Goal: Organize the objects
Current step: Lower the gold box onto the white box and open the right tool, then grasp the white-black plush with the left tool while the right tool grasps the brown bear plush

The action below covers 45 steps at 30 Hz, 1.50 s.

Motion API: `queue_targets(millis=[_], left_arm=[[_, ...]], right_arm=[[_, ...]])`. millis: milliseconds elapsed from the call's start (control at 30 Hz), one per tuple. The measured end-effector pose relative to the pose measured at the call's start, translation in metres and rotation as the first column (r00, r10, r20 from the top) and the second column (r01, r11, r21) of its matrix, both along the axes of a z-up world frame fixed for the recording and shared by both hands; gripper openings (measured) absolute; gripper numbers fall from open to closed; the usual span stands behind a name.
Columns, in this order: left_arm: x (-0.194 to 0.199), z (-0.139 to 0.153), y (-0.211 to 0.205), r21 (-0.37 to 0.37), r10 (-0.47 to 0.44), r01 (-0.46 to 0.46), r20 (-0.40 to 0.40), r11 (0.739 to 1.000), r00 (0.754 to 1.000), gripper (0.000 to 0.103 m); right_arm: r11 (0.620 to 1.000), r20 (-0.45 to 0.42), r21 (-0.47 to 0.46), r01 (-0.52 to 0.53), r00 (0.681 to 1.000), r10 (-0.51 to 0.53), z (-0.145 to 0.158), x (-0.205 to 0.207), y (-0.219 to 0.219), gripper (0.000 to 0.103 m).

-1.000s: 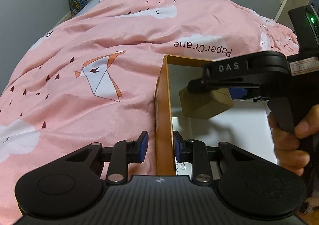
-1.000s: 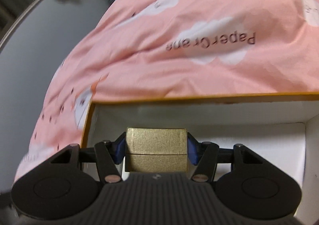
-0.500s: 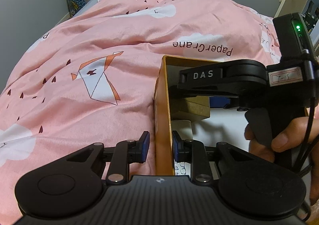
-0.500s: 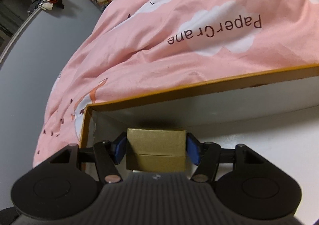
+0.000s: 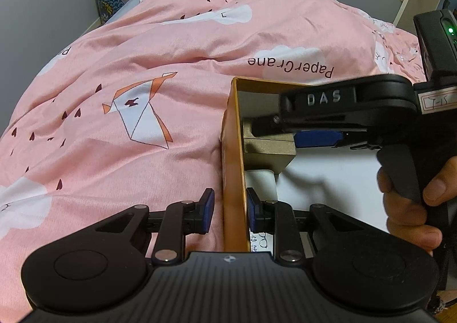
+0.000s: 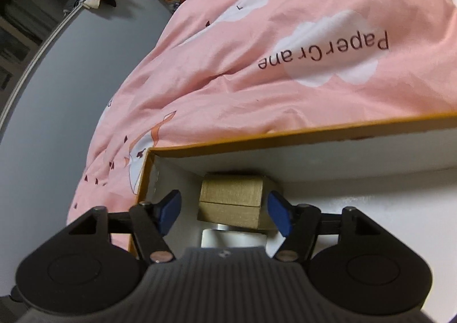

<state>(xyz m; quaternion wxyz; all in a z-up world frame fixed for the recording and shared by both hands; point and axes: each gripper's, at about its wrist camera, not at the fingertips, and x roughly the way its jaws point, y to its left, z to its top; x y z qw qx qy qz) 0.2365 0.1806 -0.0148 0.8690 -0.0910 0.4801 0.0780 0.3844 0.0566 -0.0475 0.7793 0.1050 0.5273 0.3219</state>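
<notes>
since a second before, the right gripper (image 6: 225, 213) had let go of the gold box (image 6: 232, 204); its jaws were closing, pads clear on both sides. the gold box sat in the far left corner of the orange box (image 5: 232, 168), atop a white item (image 6: 232, 238). the left gripper (image 5: 228, 208) clamped the orange box's left wall on the pink bed cover (image 5: 128, 65); the floor to the right lay bare.

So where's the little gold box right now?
The little gold box sits inside the orange box, in its far left corner, between the right gripper's open pads. A white thing lies just in front of it.
</notes>
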Motion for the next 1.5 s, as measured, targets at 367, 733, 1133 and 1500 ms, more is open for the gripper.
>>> queue_targets(millis=[367,733,1133,1500], left_arm=[[0.0,0.0,0.0,0.018,0.002,-0.002,0.005,1.0,1.0,0.028],[-0.038,0.049,-0.026,0.13,-0.019,-0.001,0.149,0.992,0.989,0.028],[-0.151,0.065,-0.094,0.074,-0.15,0.138,0.188,0.988,0.971,0.028],[-0.194,0.001,-0.118,-0.089,-0.104,0.11,0.063,0.99,0.993,0.029]], right_arm=[[1.0,-0.015,0.002,-0.007,1.0,0.007,-0.013,0.004,-0.003,0.02],[0.991,0.136,0.004,-0.136,0.982,0.134,0.048,-0.049,-0.038,0.019],[0.992,0.29,-0.004,-0.128,0.949,0.123,0.067,-0.206,-0.174,0.026],[0.989,0.211,-0.145,-0.036,0.975,0.066,0.013,-0.275,-0.209,0.026]])
